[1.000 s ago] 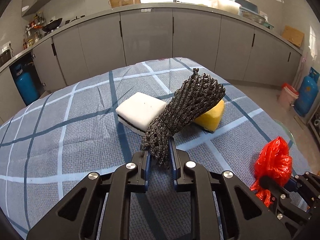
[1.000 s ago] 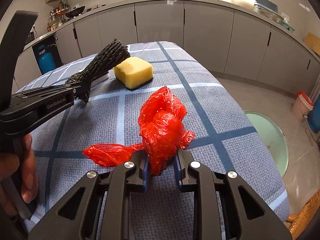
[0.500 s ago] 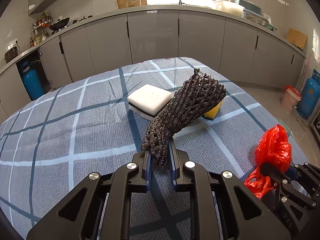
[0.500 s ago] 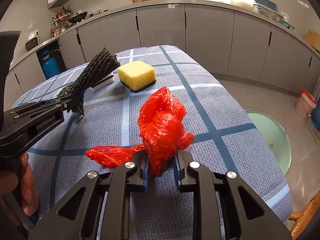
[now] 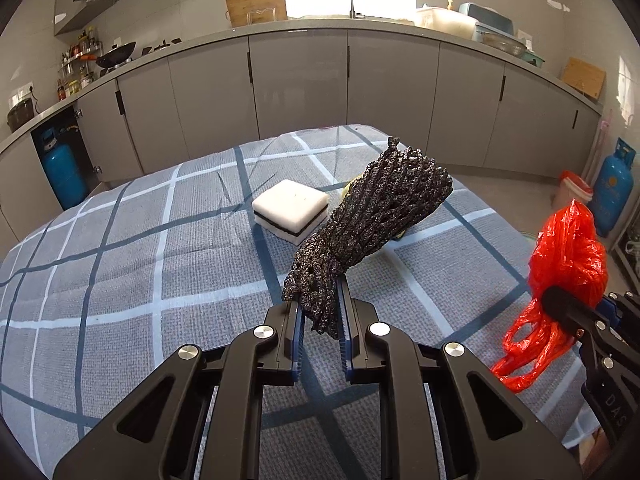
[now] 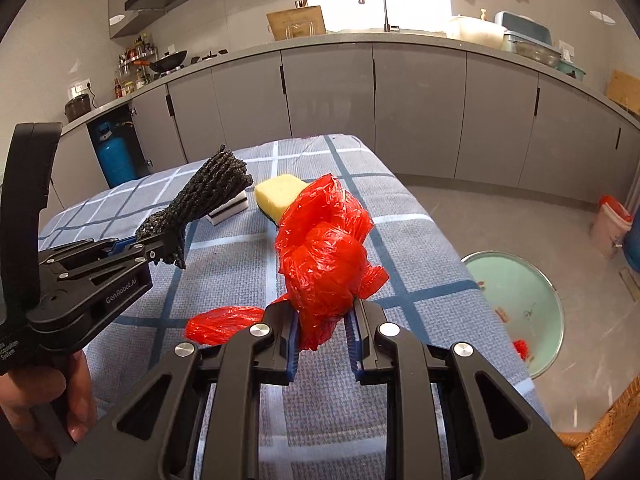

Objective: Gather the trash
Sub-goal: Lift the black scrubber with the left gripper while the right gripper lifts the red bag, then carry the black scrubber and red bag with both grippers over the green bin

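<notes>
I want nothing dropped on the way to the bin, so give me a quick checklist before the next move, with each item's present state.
1. Left gripper closed on the black mesh netting: ok, pinched at its bunched lower end.
2. Right gripper closed on the crumpled red plastic bag: ok, pads press its lower part.
3. Netting clear of the checked tablecloth: ok, it sticks up off the cloth.
4. Bag fully gathered: not ok, a loose red tail trails beside the jaws.
5. White sponge with a black stripe and yellow sponge untouched: ok, both lie on the cloth.
6. Where the trash goes: cannot tell.
</notes>
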The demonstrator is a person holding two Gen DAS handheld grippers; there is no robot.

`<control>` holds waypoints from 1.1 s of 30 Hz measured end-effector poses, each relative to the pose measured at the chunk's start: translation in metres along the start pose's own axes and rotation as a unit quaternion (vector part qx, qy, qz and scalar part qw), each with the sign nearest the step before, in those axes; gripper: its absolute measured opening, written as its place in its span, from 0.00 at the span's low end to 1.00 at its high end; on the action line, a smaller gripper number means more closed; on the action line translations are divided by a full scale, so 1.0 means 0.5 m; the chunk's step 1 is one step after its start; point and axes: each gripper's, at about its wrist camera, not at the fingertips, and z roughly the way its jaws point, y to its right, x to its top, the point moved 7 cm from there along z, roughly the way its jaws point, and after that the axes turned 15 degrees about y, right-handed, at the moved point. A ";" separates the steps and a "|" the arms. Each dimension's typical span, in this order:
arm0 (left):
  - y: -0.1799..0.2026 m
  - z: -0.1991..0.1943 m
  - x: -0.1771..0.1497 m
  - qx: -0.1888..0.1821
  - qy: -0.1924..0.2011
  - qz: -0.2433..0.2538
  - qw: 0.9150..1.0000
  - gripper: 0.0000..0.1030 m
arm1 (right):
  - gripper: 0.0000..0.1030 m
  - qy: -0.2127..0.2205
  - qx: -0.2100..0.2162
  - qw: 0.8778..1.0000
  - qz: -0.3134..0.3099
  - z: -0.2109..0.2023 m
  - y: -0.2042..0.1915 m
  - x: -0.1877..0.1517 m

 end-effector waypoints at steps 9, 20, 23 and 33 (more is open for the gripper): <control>0.034 -0.037 0.025 -0.013 0.012 0.006 1.000 0.15 | 0.20 0.015 -0.007 1.000 0.008 -0.047 0.029 0.018; 0.107 -0.068 0.048 -0.048 0.019 0.018 0.999 0.15 | 0.20 0.035 -0.034 0.999 0.025 -0.091 0.090 0.042; 0.129 -0.073 0.052 -0.057 0.022 0.025 0.998 0.15 | 0.20 0.040 -0.042 0.998 0.028 -0.100 0.106 0.050; 0.211 -0.090 0.089 -0.092 0.042 0.045 0.994 0.15 | 0.20 0.057 -0.074 0.995 0.041 -0.128 0.179 0.071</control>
